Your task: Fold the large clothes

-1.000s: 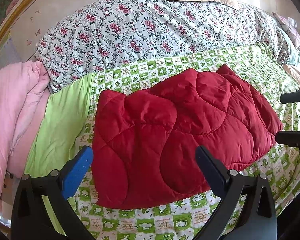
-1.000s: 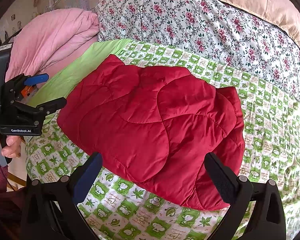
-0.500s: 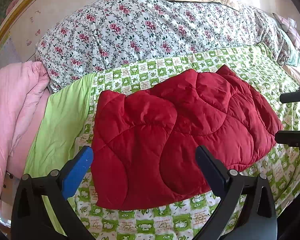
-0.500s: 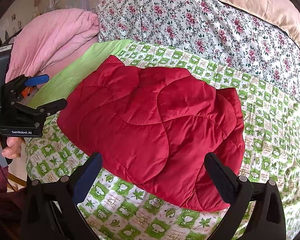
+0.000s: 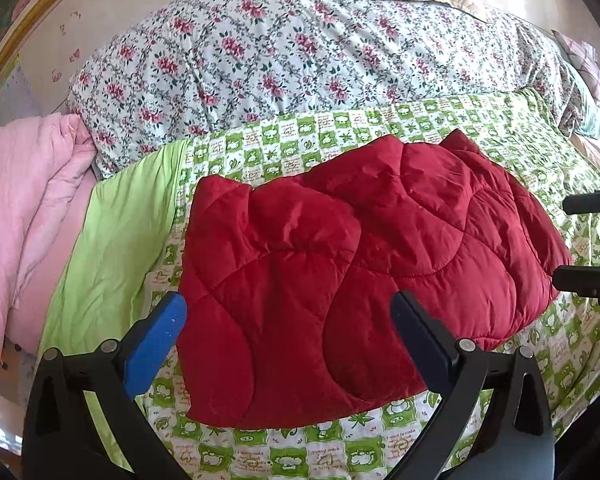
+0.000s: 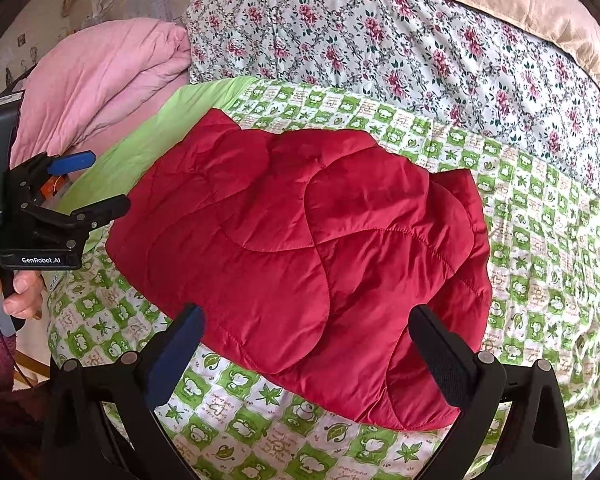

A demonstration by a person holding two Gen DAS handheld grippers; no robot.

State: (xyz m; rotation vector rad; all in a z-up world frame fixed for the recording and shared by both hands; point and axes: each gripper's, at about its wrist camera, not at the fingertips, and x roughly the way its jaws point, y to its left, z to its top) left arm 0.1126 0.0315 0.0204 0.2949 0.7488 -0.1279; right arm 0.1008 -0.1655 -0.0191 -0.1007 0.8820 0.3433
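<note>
Now we hold both grippers, left (image 5: 286,320) and right (image 6: 306,334), above the near edge of a folded red quilted jacket (image 5: 352,276). Both sets of jaws stand wide apart, gripping nothing. We see the jacket lying flat on a green-checked bedspread (image 5: 520,148).

A green checked sheet (image 5: 380,128) spreads between a pink quilt (image 6: 100,76) and a floral duvet (image 5: 280,52).

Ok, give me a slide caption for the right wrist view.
Folded red jacket lies on the green quilt, open right tongs above its near edge.
</note>
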